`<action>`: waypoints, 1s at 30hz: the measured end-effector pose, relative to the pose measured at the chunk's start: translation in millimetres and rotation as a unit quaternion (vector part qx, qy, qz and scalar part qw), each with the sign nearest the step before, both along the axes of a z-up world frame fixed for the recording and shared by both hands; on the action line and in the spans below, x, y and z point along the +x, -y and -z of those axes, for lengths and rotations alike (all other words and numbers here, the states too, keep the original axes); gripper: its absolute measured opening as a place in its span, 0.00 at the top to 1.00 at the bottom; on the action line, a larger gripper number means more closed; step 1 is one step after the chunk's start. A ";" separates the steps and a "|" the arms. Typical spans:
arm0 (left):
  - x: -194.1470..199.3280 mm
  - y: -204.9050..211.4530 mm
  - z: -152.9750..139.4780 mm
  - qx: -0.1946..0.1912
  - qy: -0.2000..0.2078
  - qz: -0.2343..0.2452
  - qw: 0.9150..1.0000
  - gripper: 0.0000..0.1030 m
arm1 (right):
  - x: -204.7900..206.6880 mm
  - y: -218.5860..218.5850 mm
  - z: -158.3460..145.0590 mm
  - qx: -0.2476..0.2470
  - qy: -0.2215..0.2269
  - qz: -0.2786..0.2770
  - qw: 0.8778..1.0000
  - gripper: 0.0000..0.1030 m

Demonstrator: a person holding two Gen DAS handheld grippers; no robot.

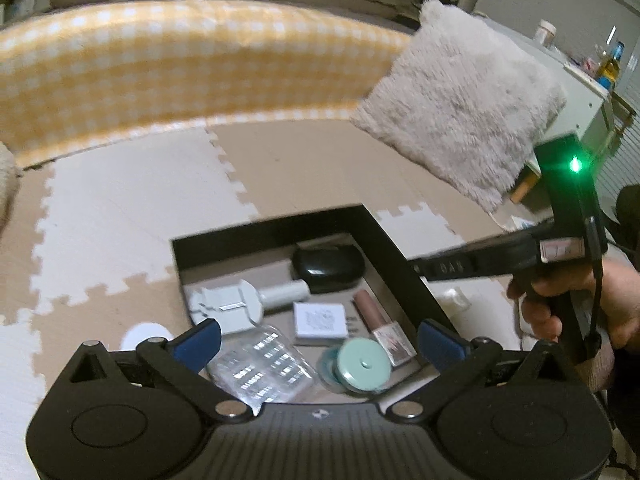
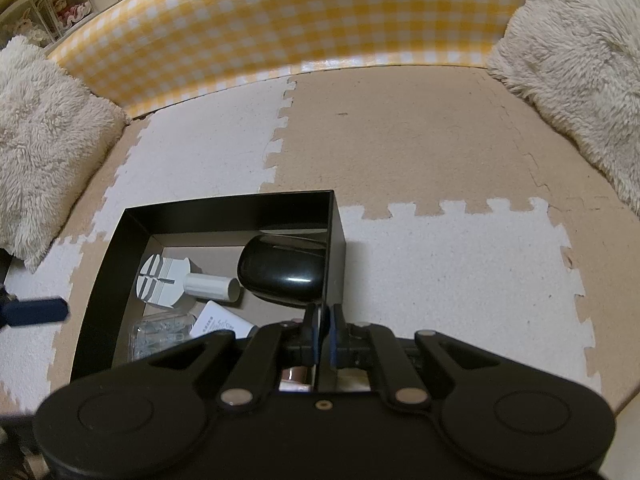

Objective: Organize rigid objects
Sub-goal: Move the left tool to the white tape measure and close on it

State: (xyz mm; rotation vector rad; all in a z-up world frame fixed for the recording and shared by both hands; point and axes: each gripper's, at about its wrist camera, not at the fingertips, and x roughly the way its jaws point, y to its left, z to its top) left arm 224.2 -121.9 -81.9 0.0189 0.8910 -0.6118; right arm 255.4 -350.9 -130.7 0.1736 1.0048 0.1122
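1. One black open-topped box [image 1: 384,240] stands on the puzzle-piece foam floor mat [image 1: 120,208], and it holds the task's things.
2. Counted in the left wrist view, six items lie in the box: one glossy black oval case [image 1: 328,266] at the far end, one white handled tool [image 1: 248,300] beside it, one small white square box [image 1: 320,320], one pink-capped cosmetic tube [image 1: 378,320] along the right wall, one mint-green round disc [image 1: 362,364] and one clear blister pack [image 1: 264,364] nearest the camera.
3. The left gripper [image 1: 320,340] hangs above the near end of the box with its two blue-padded fingers spread wide and nothing between them; it is released.
4. The right gripper [image 2: 323,328] is clenched on the thin right wall of the box, its two pads pressed to either side of the black panel.
5. One hand [image 1: 580,304] holds the right gripper's handle.
6. Two shaggy cream cushions [image 2: 48,136] flank one yellow gingham bolster [image 2: 300,20] behind the mat.
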 end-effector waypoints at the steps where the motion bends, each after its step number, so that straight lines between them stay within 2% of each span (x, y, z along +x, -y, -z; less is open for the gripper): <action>1: 1.0 -3.7 -3.2 -0.001 0.004 -0.004 1.000 0.00 | 0.2 0.1 -0.1 0.000 0.000 0.000 1.000 0.94; 10: 12.7 -50.1 -30.3 0.004 0.055 -0.076 0.996 0.00 | 0.2 0.1 -0.1 -0.001 0.000 0.000 1.000 0.94; 16: 22.2 -73.5 -29.4 0.036 0.075 -0.104 0.991 0.00 | -0.1 0.7 0.0 -0.001 0.000 -0.001 1.000 0.94; 20: 27.9 -84.4 -17.6 0.061 0.077 -0.094 0.991 0.00 | 0.0 0.6 0.0 -0.001 0.000 -0.001 1.000 0.94; 25: 32.5 -89.2 2.4 0.099 0.068 -0.047 0.992 0.00 | 0.0 0.4 -0.1 -0.001 0.000 -0.001 1.000 0.94; 27: 34.8 -93.7 12.5 0.095 0.050 -0.016 0.994 0.00 | -0.1 0.7 0.0 -0.001 0.000 -0.001 1.000 0.94; 30: 35.3 -98.3 26.9 0.090 0.045 0.013 0.995 0.00 | -0.1 0.4 0.0 -0.001 0.000 -0.001 1.000 0.94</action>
